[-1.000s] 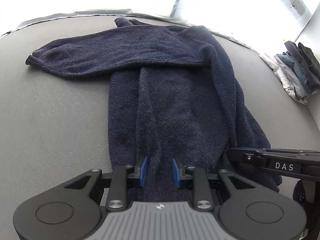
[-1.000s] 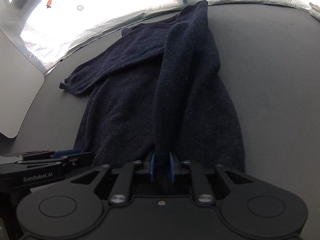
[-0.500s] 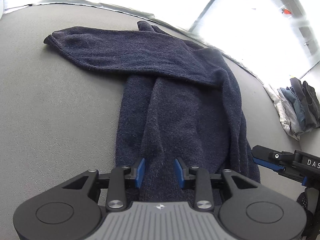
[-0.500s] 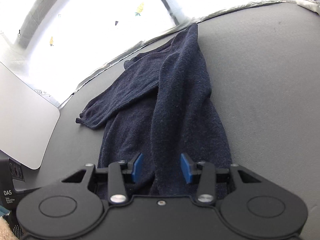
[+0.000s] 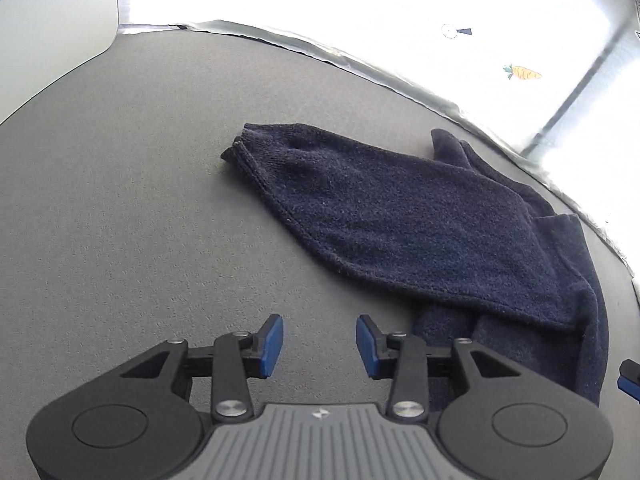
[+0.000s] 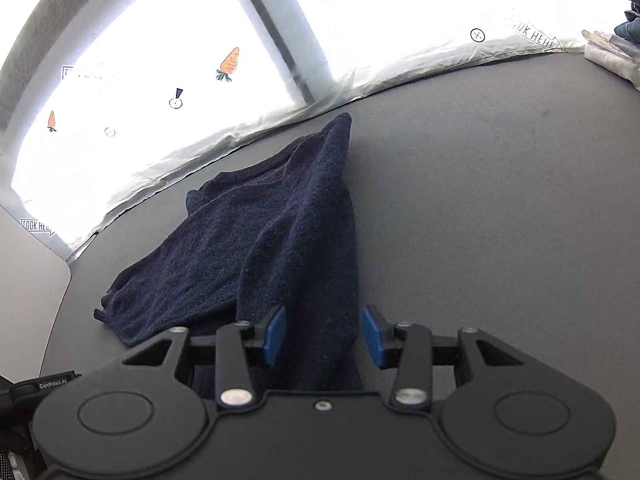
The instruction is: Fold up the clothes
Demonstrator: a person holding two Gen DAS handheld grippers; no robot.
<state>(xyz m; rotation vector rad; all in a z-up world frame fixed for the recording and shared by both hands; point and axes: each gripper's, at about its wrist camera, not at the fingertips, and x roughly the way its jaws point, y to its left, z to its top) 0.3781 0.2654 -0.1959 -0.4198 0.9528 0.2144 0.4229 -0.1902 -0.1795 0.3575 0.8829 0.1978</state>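
Observation:
A dark navy knit sweater point(image 5: 420, 224) lies on the grey table, its body folded narrow and one sleeve stretched out to the left, cuff point(image 5: 240, 152) at the end. My left gripper point(image 5: 319, 344) is open and empty over bare table, left of the sweater's near edge. The sweater also shows in the right wrist view point(image 6: 280, 248). My right gripper point(image 6: 323, 334) is open, jaws wide, with the sweater's near end lying between and below the blue pads, not clamped.
The grey table point(image 5: 120, 220) ends at a crinkled silver edge against a bright white backdrop with carrot marks. A white board point(image 6: 28, 300) stands at the left. A pile of other clothes point(image 6: 616, 48) sits at the far right.
Both grippers let go of the sweater's near end and opened wide. The left gripper swung left, off the sweater, over bare table. The right gripper rose and pulled back slightly.

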